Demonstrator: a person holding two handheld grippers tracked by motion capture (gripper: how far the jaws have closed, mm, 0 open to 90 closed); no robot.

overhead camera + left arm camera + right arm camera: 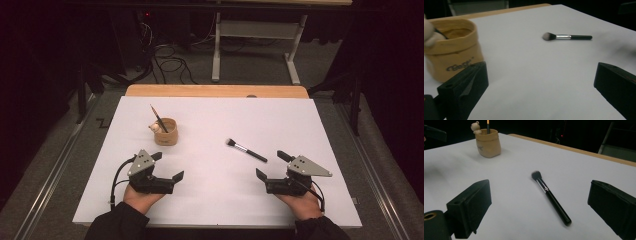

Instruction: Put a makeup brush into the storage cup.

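High view shows my left gripper (pixel 169 166) and my right gripper (pixel 273 165) resting on the white bench (pixel 280 120), both wide open and holding nothing. Between them lies a black-handled makeup brush (pixel 246 150). Near my left gripper stands a tan fabric pot (pixel 166 132) with a pencil (pixel 158 118) inside.

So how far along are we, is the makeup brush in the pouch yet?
Not yet. Done: a pencil already stands in the tan pouch. In hand: nothing; the left claw and right claw both rest open on the white board. Left: the makeup brush lies loose on the board, nearer the right claw, presumably the next thing to pick up.
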